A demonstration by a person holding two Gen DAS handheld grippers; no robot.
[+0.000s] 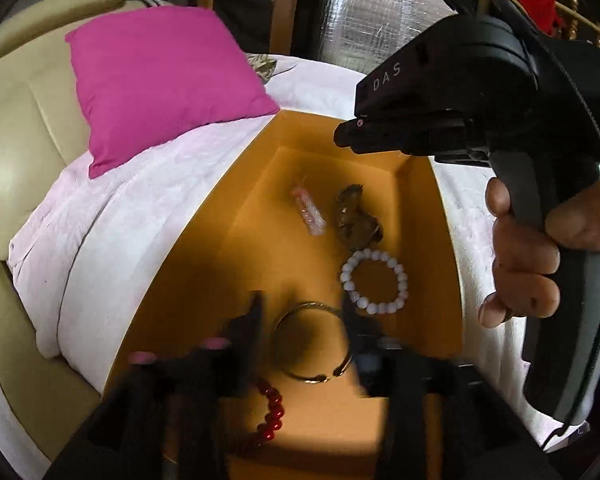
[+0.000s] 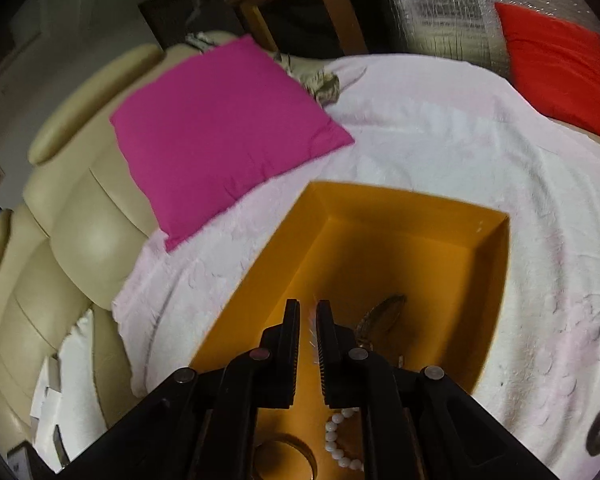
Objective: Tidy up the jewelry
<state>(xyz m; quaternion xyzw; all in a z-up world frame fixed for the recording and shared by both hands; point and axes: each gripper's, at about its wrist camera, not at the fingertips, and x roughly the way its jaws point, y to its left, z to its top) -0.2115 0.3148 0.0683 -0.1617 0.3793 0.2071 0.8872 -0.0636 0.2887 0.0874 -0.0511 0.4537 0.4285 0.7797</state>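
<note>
Fingers of the left gripper (image 1: 300, 316) spread wide over a bangle (image 1: 312, 344) inside the orange box (image 1: 204, 264), empty; right gripper (image 2: 308, 320) fingers nearly closed, holding nothing, above the pearl bracelet (image 1: 374, 282).

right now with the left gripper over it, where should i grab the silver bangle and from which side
Take the silver bangle on its thin band, from straight above, one finger inside the ring and one outside. It lies flat on the floor of the orange box, so a sideways approach finds no edge. Use the far arc; the open ends sit on the near side, and the white bead bracelet lies close on the right.
</note>
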